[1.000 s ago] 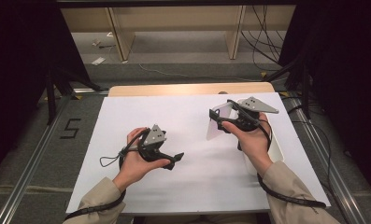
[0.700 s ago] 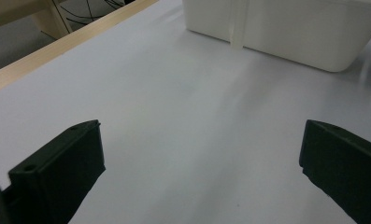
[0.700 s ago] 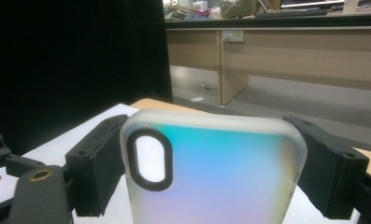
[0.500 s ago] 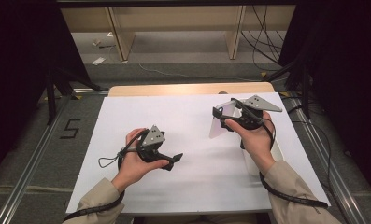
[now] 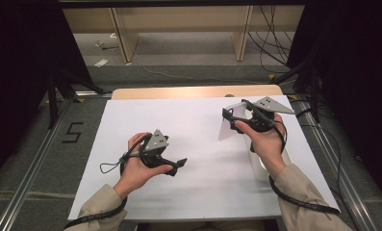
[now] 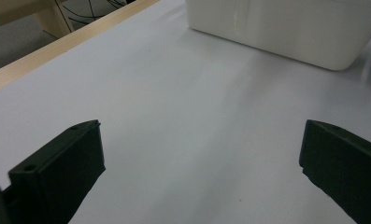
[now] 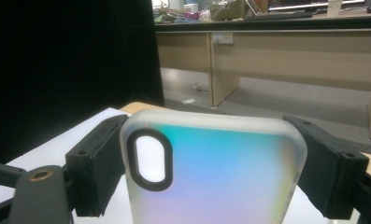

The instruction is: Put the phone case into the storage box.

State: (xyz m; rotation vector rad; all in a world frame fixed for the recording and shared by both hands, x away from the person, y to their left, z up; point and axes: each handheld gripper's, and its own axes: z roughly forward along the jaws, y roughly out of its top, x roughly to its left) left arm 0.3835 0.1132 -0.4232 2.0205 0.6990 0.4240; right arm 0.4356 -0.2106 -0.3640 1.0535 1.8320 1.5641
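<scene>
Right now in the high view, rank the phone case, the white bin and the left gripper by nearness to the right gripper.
1. Phone case: clamped in the right gripper.
2. White bin: below that hand, right side.
3. Left gripper: far left, open.

Even overhead light leaves the white bench [image 5: 198,125] bright, with faint shadows; dark curtains flank it. The phone case [image 7: 211,172] looks soft (too near the lens), and the bin [image 6: 286,28] is slightly blurred.
</scene>
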